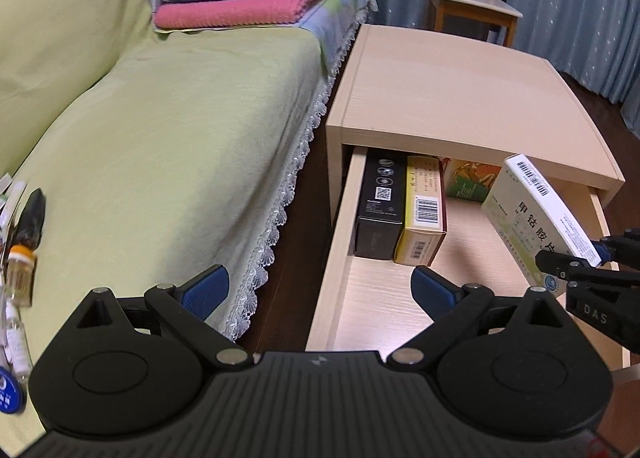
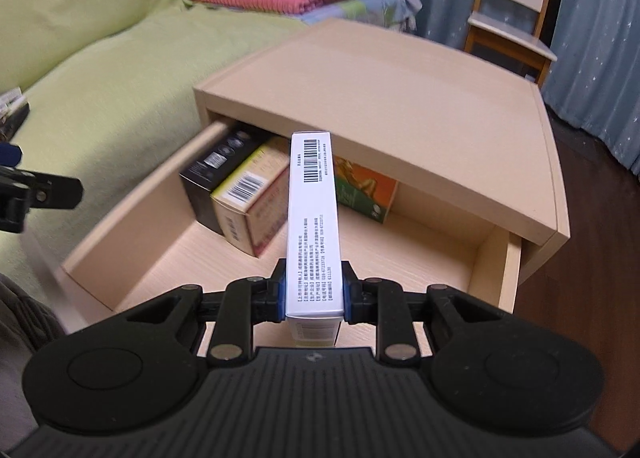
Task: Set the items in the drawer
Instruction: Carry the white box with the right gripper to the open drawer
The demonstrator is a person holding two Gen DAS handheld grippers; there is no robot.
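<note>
Left gripper (image 1: 320,290) wide apart; right gripper (image 2: 314,294) apparently clamped.

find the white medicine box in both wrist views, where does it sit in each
Left wrist: the white medicine box is at the right edge, tilted, clamped by the right gripper over the open drawer.
Right wrist: it runs up the centre, edge-on, between the fingers.
Shared landmark: the black box in the drawer's back left.

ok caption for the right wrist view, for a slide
Right gripper holds a white medicine box above the open pale wooden drawer.

Three boxes (image 1: 404,205) sit at the back of the drawer (image 1: 340,258), right of the bed (image 1: 180,137).
</note>
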